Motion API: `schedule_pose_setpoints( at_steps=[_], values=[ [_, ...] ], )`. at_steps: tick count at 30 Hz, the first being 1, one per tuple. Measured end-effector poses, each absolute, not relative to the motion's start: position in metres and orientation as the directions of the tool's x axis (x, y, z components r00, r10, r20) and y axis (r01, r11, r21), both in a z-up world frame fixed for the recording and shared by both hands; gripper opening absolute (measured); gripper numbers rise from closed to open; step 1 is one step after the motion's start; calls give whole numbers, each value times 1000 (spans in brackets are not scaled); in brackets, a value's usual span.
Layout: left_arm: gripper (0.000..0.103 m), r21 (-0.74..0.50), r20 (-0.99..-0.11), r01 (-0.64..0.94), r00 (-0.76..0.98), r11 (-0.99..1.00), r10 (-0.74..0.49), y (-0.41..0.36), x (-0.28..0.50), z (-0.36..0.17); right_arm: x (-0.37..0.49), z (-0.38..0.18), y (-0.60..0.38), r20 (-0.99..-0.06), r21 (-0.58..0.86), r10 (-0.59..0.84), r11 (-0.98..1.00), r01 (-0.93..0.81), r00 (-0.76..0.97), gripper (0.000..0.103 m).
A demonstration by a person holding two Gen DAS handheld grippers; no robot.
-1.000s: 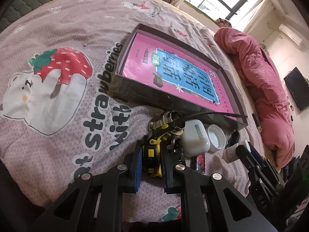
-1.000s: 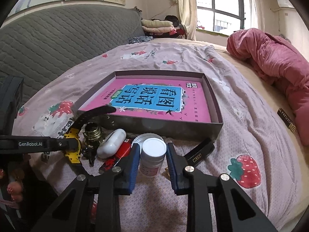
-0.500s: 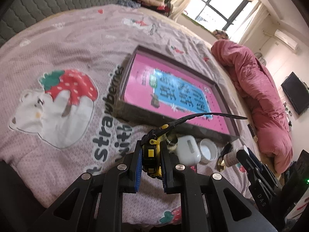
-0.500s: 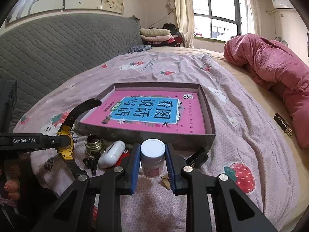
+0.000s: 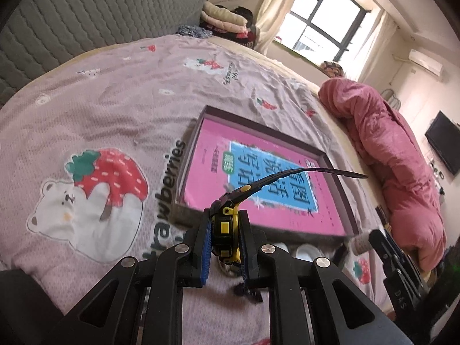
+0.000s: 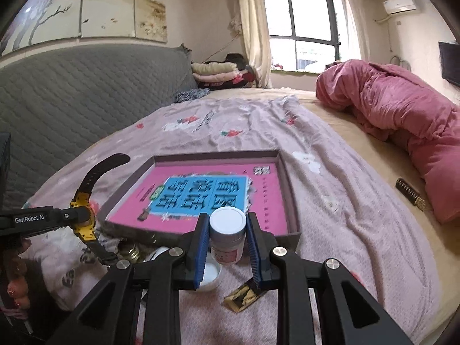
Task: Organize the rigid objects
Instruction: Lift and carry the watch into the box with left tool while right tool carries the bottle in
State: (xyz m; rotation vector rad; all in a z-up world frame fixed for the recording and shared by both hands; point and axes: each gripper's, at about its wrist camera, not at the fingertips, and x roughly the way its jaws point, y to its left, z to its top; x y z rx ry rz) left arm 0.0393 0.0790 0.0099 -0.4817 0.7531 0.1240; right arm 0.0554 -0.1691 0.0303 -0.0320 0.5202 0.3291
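Watch [image 5: 225, 231] and bottle [image 6: 227, 237], each clamped between closed fingers, now hang lifted off the bed [image 5: 129, 92] where they lay a second ago, poised before the box [image 6: 290, 201], likely their destination.

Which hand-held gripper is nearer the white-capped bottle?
Right. The right hand-held gripper is clamped on the white-capped bottle; the left hand-held gripper, holding the yellow watch, is off to its left.

Home bedroom: bed w/ strawberry-print sheet [image 5: 115, 109], grey quilted headboard [image 6: 72, 92], pink duvet [image 6: 402, 120], curtained window [image 6: 302, 28].
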Motion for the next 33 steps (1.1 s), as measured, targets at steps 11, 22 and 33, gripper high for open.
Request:
schedule_pose_setpoints(
  at_steps=[11,22,33],
  values=[
    [16,-352,-654,-325,756,878,17,89,75,22,79,32,-169,-421,-31,226,964,-264,878,26],
    [16,-302,-711,-394,700,868,70,98,112,-3,100,13,-168,-445,-86,171,969,-232,879,26],
    [17,-224,-790,-406,608,886,79,88,125,-25,112,-1,-163,-459,-145,126,966,-214,880,26]
  ],
)
